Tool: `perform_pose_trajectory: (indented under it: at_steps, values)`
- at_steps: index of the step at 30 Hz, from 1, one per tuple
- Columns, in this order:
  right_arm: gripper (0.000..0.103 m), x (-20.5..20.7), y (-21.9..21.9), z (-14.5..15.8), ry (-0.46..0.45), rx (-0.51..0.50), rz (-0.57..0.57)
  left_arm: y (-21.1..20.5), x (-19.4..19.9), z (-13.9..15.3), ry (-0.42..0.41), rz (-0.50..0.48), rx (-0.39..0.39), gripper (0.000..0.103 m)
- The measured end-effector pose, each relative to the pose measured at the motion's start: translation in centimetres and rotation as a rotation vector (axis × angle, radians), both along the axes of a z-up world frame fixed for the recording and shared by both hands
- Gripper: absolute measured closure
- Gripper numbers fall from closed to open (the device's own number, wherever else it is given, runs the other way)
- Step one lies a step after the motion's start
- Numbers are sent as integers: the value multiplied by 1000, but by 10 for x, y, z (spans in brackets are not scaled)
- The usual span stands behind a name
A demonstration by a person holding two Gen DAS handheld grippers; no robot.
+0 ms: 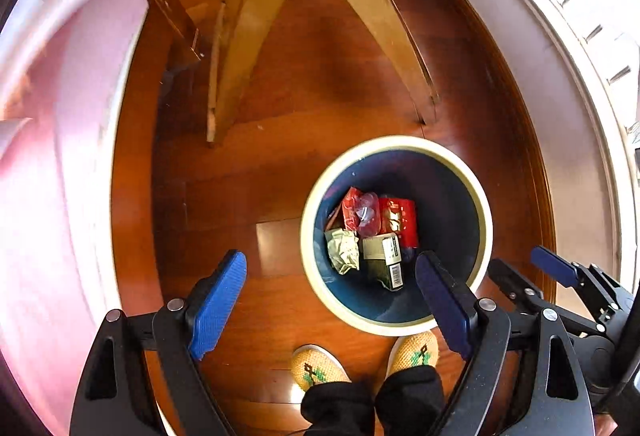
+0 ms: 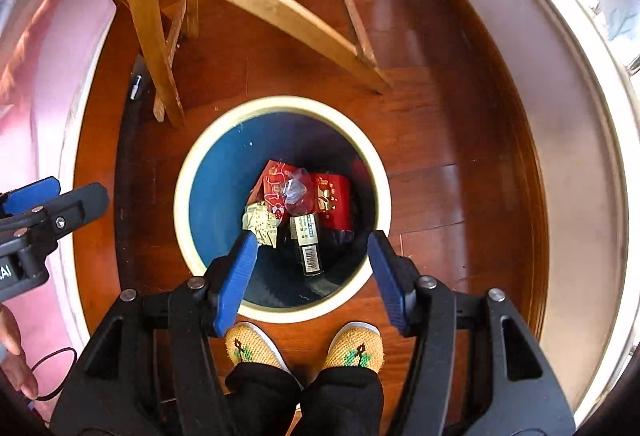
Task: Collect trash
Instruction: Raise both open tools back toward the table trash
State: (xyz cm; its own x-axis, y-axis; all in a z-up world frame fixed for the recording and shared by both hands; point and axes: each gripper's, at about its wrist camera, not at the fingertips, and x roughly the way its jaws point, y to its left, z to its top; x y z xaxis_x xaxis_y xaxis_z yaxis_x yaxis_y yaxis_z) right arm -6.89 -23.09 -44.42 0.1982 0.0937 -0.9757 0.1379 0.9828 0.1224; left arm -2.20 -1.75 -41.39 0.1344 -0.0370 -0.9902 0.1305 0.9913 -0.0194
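Both tongs spread apart and empty: left tongs [image 1: 332, 310] beside the bin [image 1: 482, 204], right tongs [image 2: 314, 282] over its near rim. Collected trash [image 2: 304, 204] piled at bin bottom on the wooden floor [image 2: 420, 124], just ahead of the slippers [image 2: 354, 348]. Probably nearly done; best to lift clear without knocking the rim, then scan floor for leftovers.

The dark box [image 2: 307, 248] hides the bin's [image 2: 208, 172] floor beneath; its label print is too small to read.
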Motion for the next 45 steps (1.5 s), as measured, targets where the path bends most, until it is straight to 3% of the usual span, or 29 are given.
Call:
perform_pose_trajectory:
  at_steps: [8, 17, 29, 34, 40, 45]
  values:
    - [48, -2, 7, 80, -23, 8, -7, 14, -11, 85, -23, 27, -2, 15]
    - [48, -11, 31, 201, -67, 18, 28, 40, -25, 215, -85, 32, -27, 15]
    - [48, -18, 70, 361, -196, 9, 74, 81, -44, 380, -256, -22, -54, 15]
    - [48, -21, 86, 409, -277, -17, 77, 94, -41, 441, -355, -52, -79, 15]
    - [48, -14, 91, 463, -386, -76, 62, 98, -34, 490, -479, -102, -95, 15]
    - [48, -7, 79, 500, -468, -68, 11, 102, -19, 518, -547, -104, -105, 15]
